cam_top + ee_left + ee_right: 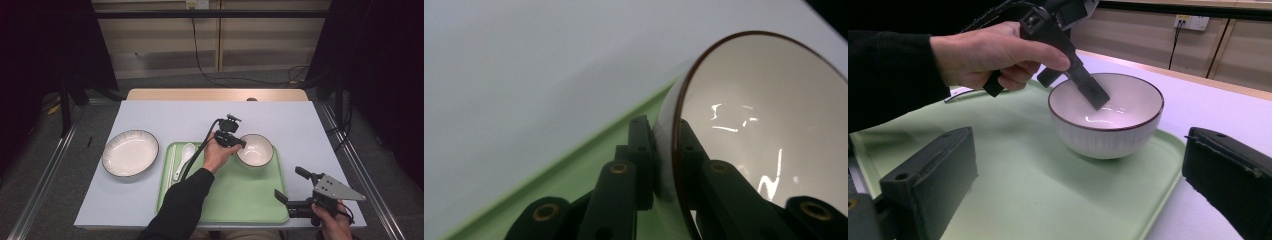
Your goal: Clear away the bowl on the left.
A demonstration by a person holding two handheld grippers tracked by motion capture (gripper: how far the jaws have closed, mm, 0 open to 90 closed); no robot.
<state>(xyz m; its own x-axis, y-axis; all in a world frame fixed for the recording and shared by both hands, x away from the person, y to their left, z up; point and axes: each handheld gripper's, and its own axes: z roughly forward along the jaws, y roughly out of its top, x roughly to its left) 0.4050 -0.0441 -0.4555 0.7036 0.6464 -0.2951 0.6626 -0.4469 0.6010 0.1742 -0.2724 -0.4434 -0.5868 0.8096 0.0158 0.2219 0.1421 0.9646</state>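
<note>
A white bowl (256, 151) with a dark rim stands at the far right of the green tray (235, 195). My left gripper (240, 144) is shut on its near-left rim. In the left gripper view the jaws (663, 135) pinch the wall of the bowl (764, 110), one inside and one outside. The right gripper view shows the same grip (1073, 87) on the bowl (1108, 125), held by a hand in a black sleeve. My right gripper (290, 184) stands open and empty at the tray's near right corner, its jaws (1080, 167) wide apart and pointing at the bowl.
A white spoon (185, 154) and a pair of chopsticks (171, 165) lie at the tray's left end. A large white plate (130, 152) sits on the pale table (280, 117) left of the tray. Bare tray surface stretches in front of the bowl.
</note>
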